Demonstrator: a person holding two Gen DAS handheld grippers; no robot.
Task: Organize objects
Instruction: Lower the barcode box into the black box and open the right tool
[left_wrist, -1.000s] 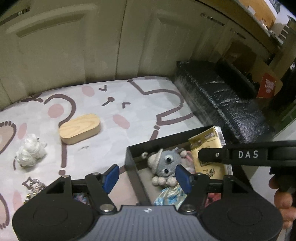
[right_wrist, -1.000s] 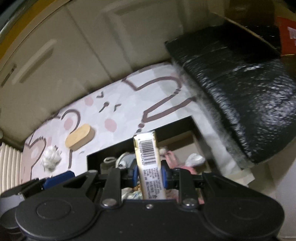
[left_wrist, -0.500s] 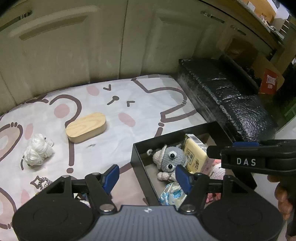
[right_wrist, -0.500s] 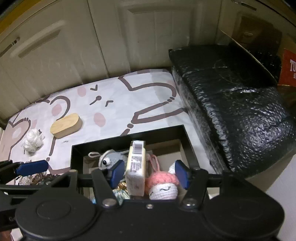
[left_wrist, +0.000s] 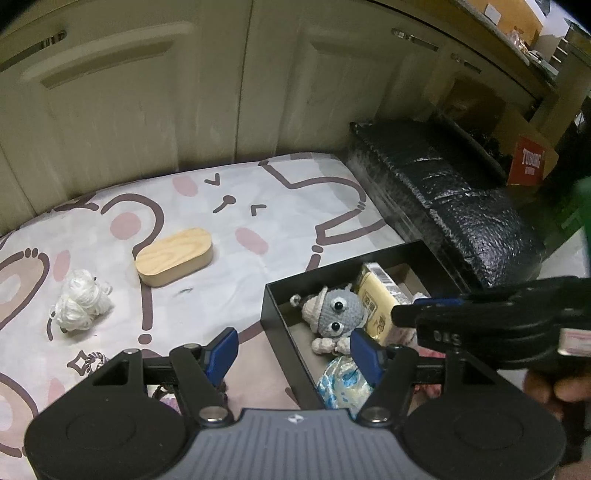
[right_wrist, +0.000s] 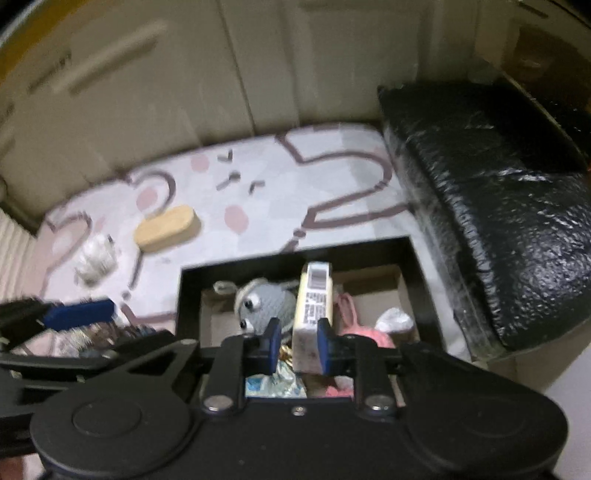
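Observation:
A black box sits on the patterned mat and holds a grey crochet toy, a yellow tissue pack, a pink crochet toy and a blue wrapper. The box also shows in the right wrist view. My right gripper hangs over the box, jaws narrowed close around the near end of the tissue pack, which lies in the box. My left gripper is open and empty, above the box's left wall. A wooden oval case and white yarn lie on the mat.
A black wrapped block lies right of the mat. Cabinet doors stand behind. A small patterned trinket lies on the mat near my left gripper. A red carton stands at far right.
The right gripper opened and dropped the tissue pack into the box, then narrowed around it again. The left gripper stayed open and hardly moved.

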